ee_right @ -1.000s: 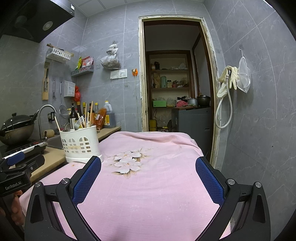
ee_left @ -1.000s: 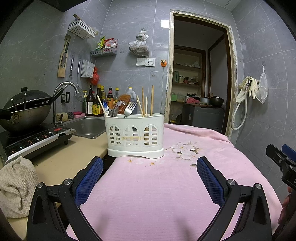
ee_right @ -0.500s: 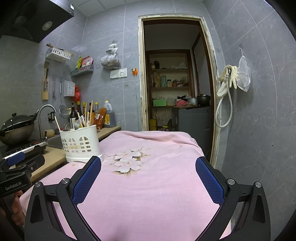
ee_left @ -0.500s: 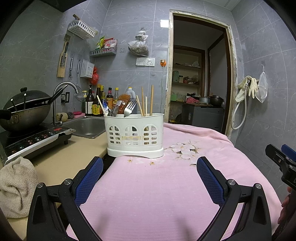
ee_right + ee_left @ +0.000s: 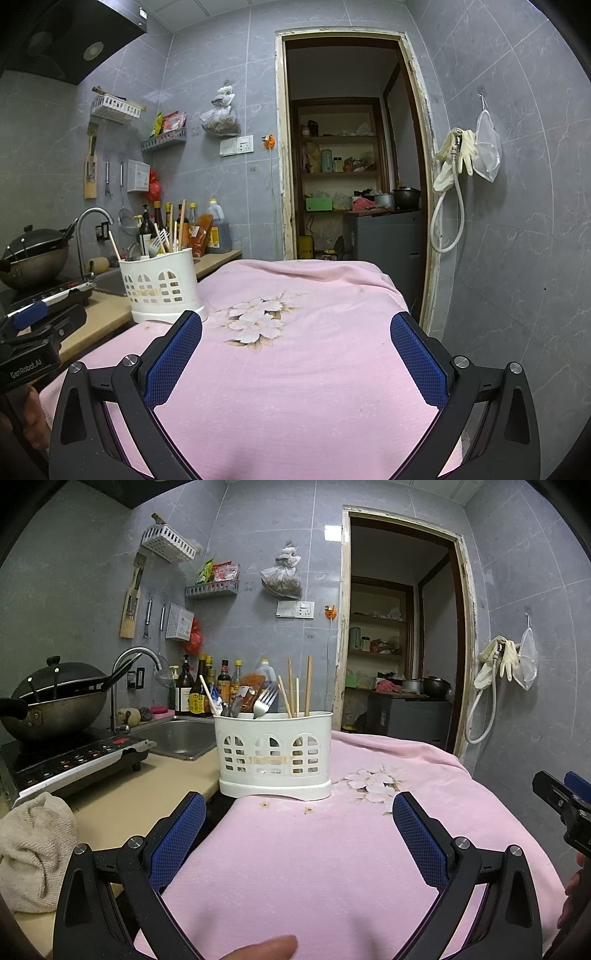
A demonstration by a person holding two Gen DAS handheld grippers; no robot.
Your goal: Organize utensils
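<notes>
Both grippers are hanging low over the pink cloth, empty, which reads as a waiting pose, not a reach. The left gripper is sitting with its blue pads spread wide, nothing between them. The right gripper is showing the same wide gap and is gripping nothing either.

The white holder is standing upright at the cloth's far left edge, just beside the beige counter, probably so it stays within reach of both hands while staying close to the sink. It is already carrying the utensils handle-down: a fork with tines up, several chopsticks leaning in the right-hand section, and what look like spoons on the left, though those are too small to tell apart.

From the left gripper the holder is lying at 12 o'clock, near but apart. From the right gripper it is lying at about 10 o'clock, further off. No loose utensil is showing on the cloth, so the sorting looks largely done.
</notes>
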